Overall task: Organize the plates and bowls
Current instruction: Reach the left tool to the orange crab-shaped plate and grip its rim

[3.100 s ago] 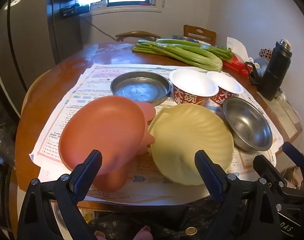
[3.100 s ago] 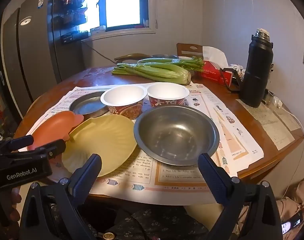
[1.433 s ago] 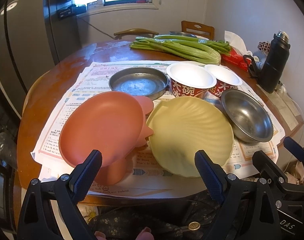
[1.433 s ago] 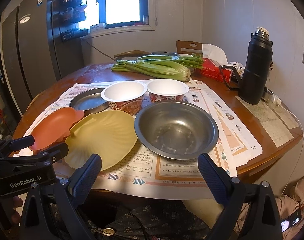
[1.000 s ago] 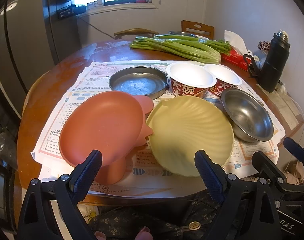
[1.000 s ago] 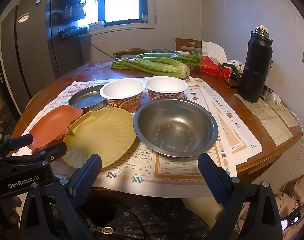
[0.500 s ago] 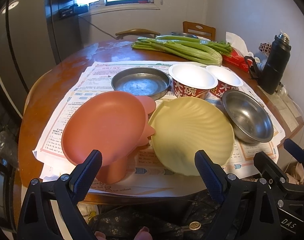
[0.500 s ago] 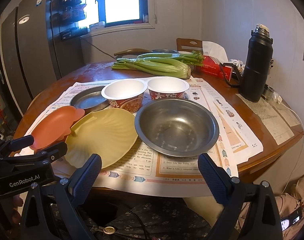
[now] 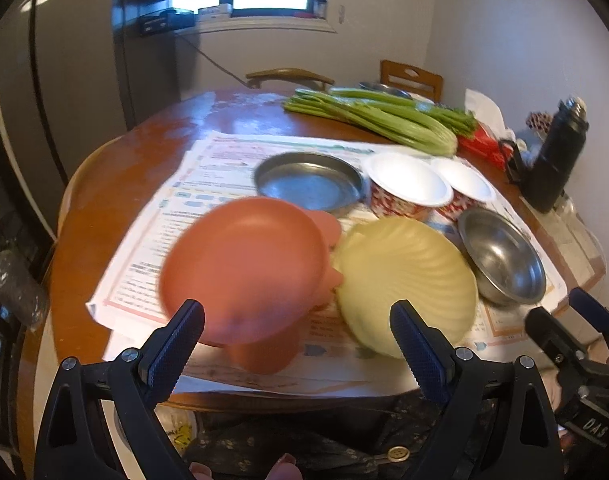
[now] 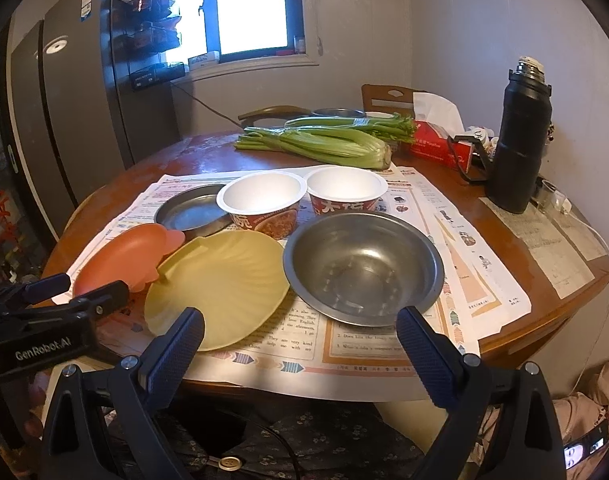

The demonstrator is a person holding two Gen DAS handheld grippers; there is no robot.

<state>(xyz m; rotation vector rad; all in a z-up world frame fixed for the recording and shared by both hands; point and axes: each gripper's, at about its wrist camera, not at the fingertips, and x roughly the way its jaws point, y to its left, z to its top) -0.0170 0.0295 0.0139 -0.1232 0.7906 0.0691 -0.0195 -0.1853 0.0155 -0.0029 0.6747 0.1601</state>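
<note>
Left claw has closed in on the orange plate — jaws wide, empty; right claw likewise wide, unmoved.

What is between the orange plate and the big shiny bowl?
The yellow shell plate lies between the orange plate and the steel bowl. It touches the orange one's edge. The right wrist view shows it best.
</note>
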